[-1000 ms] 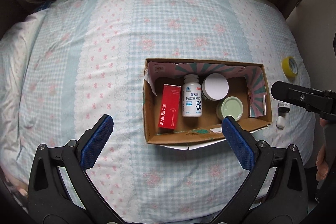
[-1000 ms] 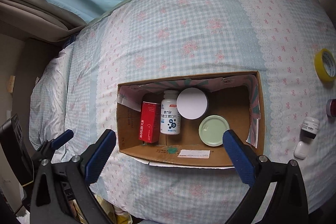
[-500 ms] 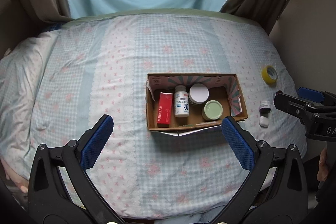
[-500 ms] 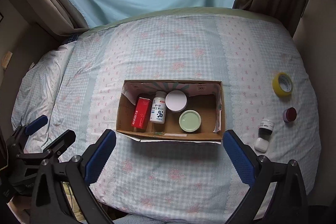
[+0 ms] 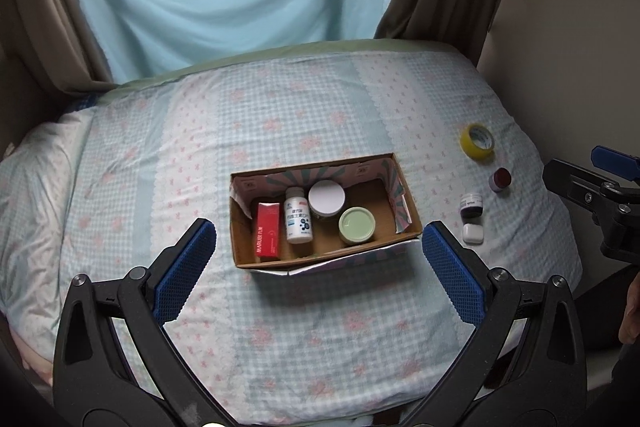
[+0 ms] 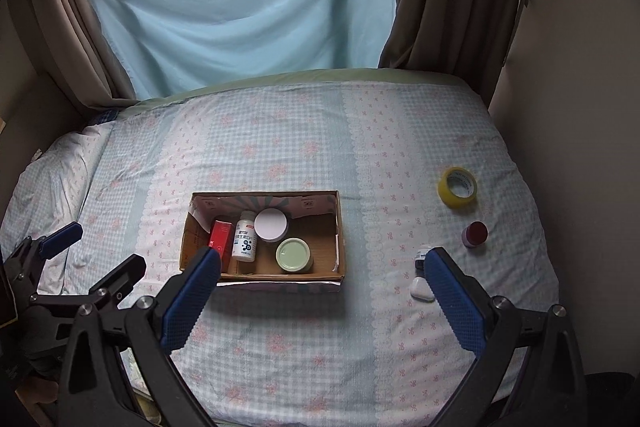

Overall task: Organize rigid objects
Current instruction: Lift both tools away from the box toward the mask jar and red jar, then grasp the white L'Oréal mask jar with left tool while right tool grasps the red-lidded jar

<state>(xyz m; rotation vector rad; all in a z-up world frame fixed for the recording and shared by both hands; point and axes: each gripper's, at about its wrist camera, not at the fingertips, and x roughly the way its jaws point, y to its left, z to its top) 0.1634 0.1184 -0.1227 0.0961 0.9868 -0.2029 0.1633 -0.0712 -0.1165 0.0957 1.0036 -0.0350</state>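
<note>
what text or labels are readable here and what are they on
"MARUBI", white letters running up the side of the red carton in the cardboard box.
White pill bottle: blue printed label, too small to read.
Small dark bottle with a white label on the checked bedspread: print too blurred.
Yellow tape roll: marks on the inner core, unreadable.

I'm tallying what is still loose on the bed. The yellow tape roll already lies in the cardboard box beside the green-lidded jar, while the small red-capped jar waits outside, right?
Not quite. The yellow tape roll lies on the checked bedspread, outside the open cardboard box, near the small red-capped jar. The right wrist view shows it. The green-lidded jar is indeed in the box.
</note>
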